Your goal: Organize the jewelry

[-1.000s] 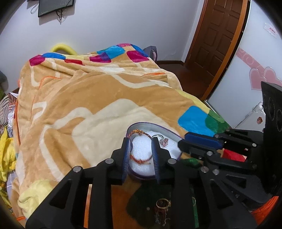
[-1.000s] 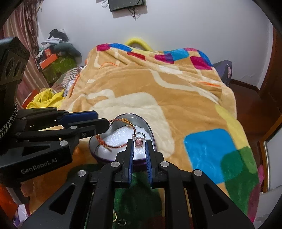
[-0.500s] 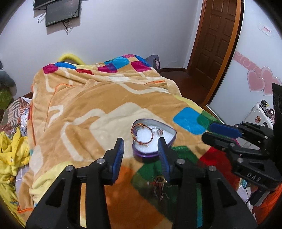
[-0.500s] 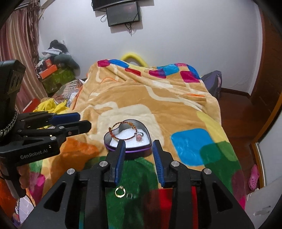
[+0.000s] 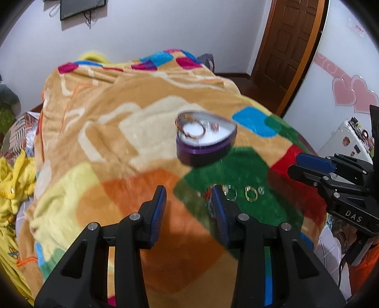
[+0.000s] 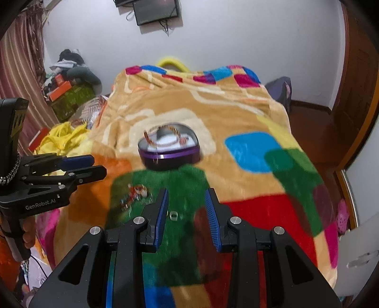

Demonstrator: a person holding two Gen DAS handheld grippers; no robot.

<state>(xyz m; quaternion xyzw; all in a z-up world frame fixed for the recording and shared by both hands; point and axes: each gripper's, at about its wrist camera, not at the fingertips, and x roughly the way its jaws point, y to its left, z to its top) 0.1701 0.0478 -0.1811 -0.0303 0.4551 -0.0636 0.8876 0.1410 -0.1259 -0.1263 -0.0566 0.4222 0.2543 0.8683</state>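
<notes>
A purple heart-shaped box (image 5: 203,151) with a white lining sits on the patterned blanket (image 5: 106,99). A red-gold bracelet (image 5: 191,129) and a ring (image 5: 214,125) lie inside it. Loose gold rings (image 5: 251,193) and a small tangled piece (image 5: 208,197) rest on the green patch nearer me. My left gripper (image 5: 188,192) hovers open over that patch with nothing between its pads. My right gripper (image 6: 186,193) is also open and holds nothing, short of the box (image 6: 169,157). Beside its left finger lie a clear ring (image 6: 174,215) and the tangled jewelry (image 6: 136,192). Each gripper shows in the other's view: the right (image 5: 295,163), the left (image 6: 98,165).
The blanket drapes over the bed's near and right edges. Yellow clothing (image 5: 11,175) and a clutter pile (image 6: 68,94) lie to the left. A wooden door (image 5: 289,52) and a bare wood floor (image 6: 312,132) are on the right. A screen (image 6: 156,10) hangs on the far wall.
Both grippers have drawn back from the heart box toward me and their jaws have widened. The bracelet and ring stay in the box. More loose jewelry has come into view.
</notes>
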